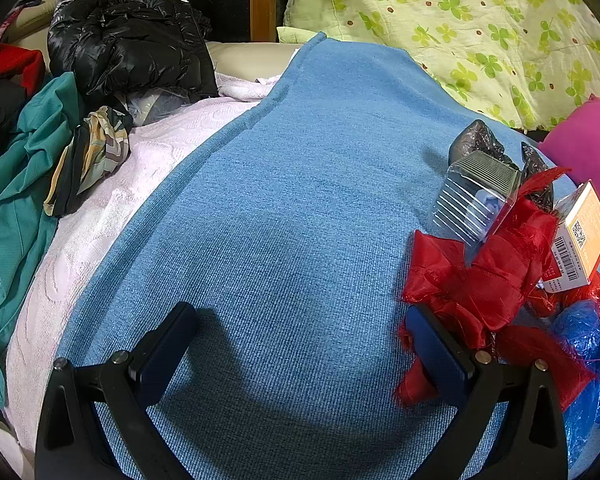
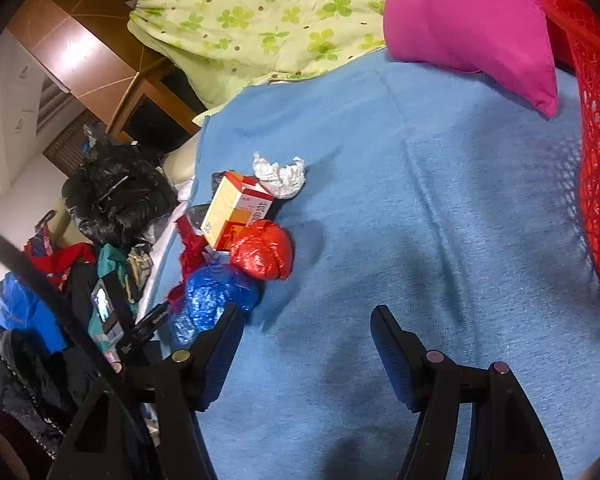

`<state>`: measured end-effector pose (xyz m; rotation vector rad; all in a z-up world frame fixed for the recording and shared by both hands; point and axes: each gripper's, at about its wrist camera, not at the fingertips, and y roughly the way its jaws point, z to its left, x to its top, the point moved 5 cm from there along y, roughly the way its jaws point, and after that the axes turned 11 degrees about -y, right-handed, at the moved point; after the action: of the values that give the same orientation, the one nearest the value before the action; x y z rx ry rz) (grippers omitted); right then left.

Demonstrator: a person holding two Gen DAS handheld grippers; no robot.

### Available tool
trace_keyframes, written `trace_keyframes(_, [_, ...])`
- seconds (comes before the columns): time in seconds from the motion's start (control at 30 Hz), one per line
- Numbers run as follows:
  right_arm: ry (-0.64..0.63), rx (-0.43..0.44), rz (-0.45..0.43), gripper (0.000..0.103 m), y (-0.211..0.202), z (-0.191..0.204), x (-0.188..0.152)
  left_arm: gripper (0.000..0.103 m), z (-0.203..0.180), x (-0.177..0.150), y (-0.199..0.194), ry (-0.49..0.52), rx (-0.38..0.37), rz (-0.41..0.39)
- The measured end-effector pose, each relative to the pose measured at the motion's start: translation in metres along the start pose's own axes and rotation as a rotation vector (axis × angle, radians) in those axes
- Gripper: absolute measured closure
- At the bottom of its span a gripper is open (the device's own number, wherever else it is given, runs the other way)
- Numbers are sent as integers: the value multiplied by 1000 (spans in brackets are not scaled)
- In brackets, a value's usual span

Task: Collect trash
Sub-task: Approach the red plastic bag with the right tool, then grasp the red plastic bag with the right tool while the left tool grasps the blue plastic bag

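Observation:
A heap of trash lies on the blue blanket (image 1: 300, 208). In the left wrist view it holds red fabric scraps (image 1: 488, 280), a clear ribbed plastic box (image 1: 476, 196), an orange carton (image 1: 584, 236), black plastic (image 1: 476, 140) and a blue plastic bag (image 1: 588, 360). My left gripper (image 1: 300, 340) is open and empty; its right finger touches the red scraps. In the right wrist view I see the carton (image 2: 232, 212), a red plastic ball (image 2: 262, 252), the blue bag (image 2: 212, 300) and a crumpled white tissue (image 2: 280, 174). My right gripper (image 2: 304, 340) is open and empty, just right of the blue bag.
A red mesh basket (image 2: 596, 160) stands at the right edge. A pink pillow (image 2: 472, 20) and a green floral quilt (image 1: 480, 32) lie behind. A black jacket (image 1: 128, 36), teal cloth (image 1: 16, 184) and white towel (image 1: 100, 208) lie left.

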<state>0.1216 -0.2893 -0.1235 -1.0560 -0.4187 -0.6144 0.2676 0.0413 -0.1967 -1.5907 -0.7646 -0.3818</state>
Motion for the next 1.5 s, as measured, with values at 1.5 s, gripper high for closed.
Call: trace_keyframes(1.5, [-127, 71, 124, 35, 116, 50, 55, 0, 0, 0, 0, 0, 0, 1])
